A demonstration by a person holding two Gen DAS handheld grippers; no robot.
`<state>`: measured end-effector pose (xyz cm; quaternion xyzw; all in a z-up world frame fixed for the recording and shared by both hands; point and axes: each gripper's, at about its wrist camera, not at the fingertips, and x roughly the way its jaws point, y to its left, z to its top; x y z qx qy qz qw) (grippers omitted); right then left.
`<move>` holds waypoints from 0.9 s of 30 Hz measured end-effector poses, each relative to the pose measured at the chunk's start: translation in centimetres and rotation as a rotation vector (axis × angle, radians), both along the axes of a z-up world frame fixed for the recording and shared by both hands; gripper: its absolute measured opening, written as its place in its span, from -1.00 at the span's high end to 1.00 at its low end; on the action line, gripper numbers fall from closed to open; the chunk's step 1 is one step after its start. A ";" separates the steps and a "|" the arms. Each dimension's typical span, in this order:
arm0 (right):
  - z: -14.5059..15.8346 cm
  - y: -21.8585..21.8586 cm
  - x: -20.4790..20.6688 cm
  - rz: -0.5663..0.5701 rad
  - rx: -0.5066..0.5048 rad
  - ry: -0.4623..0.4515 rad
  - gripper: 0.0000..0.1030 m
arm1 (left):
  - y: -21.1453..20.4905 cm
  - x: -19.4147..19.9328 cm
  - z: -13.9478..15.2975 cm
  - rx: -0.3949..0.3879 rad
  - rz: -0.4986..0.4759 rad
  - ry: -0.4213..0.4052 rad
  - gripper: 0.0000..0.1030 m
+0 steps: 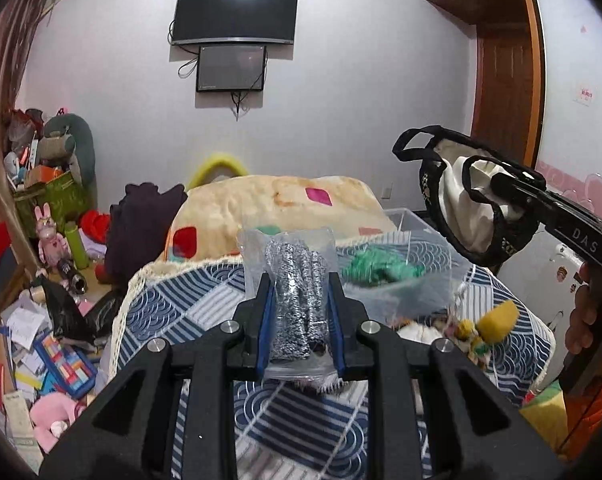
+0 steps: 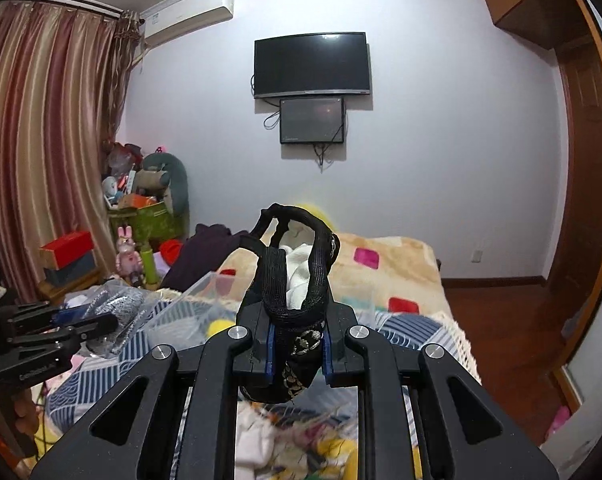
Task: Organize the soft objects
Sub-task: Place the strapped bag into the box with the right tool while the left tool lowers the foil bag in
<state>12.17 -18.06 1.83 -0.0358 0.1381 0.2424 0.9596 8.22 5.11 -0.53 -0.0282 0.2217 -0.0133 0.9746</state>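
My left gripper [image 1: 300,294] is shut on a clear plastic packet [image 1: 293,248] that holds a grey speckled knit item, raised over the bed. The right wrist view shows this gripper [image 2: 83,320] and its packet [image 2: 117,304] at the left. My right gripper [image 2: 299,334] is shut on a small black pouch [image 2: 275,276] with black handles and white cloth inside. From the left wrist view the pouch [image 1: 457,200] hangs off the right gripper [image 1: 509,194] at the upper right. A clear plastic box [image 1: 429,288] on the bed holds a green soft item [image 1: 377,270].
The bed has a blue and white patterned quilt [image 1: 189,304] and a beige blanket [image 1: 281,204]. Small soft toys, one yellow [image 1: 499,316], lie beside the box. Clutter covers the floor at the left [image 1: 41,340]. A wooden door [image 2: 585,184] stands to the right.
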 end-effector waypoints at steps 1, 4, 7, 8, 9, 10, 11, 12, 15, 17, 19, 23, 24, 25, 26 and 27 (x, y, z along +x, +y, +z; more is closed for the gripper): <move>0.1 0.2 0.3 -0.005 0.002 -0.005 0.71 | -0.1 0.4 0.2 0.004 0.001 -0.002 0.54; 0.1 0.5 0.9 -0.012 0.006 -0.007 0.71 | -0.2 2.0 0.3 0.002 -0.012 0.002 0.54; 0.0 1.1 1.7 -0.013 0.008 0.001 0.71 | -0.4 3.3 0.2 0.000 -0.021 0.013 0.54; -0.1 1.3 2.0 -0.011 0.007 0.004 0.71 | -0.5 3.8 0.2 0.000 -0.024 0.018 0.54; -0.2 1.5 2.2 -0.010 0.004 0.007 0.71 | -0.5 4.4 0.1 -0.001 -0.029 0.023 0.54; -0.3 1.7 2.4 -0.009 0.000 0.010 0.71 | -0.6 4.7 0.0 0.000 -0.032 0.026 0.54; -0.4 1.8 2.7 -0.007 -0.003 0.013 0.71 | -0.6 5.3 -0.1 0.004 -0.033 0.031 0.53; -0.7 2.0 2.8 -0.003 -0.006 0.019 0.71 | -0.7 5.6 -0.2 0.008 -0.034 0.034 0.53; -1.3 2.5 3.7 0.013 -0.020 0.045 0.71 | -0.8 6.9 -0.7 0.011 -0.041 0.051 0.54; -1.9 3.0 4.3 0.025 -0.034 0.073 0.71 | -0.9 7.7 -1.0 0.007 -0.042 0.069 0.54; -2.8 3.4 4.8 0.034 -0.046 0.105 0.71 | -0.9 8.5 -1.5 0.002 -0.048 0.092 0.54; -4.0 3.8 6.0 0.038 -0.071 0.153 0.71 | -1.4 10.0 -2.3 0.020 -0.053 0.120 0.54; -4.3 3.9 6.2 0.037 -0.079 0.161 0.71 | -1.6 10.3 -2.5 0.027 -0.053 0.125 0.54; -4.5 3.9 6.4 0.035 -0.087 0.170 0.71 | -1.7 10.7 -2.6 0.033 -0.053 0.131 0.54; -4.7 4.0 6.6 0.035 -0.095 0.179 0.71 | -1.8 11.0 -2.8 0.034 -0.055 0.138 0.54; -4.9 4.0 6.7 0.037 -0.100 0.189 0.71 | -2.0 11.3 -2.9 0.034 -0.060 0.147 0.54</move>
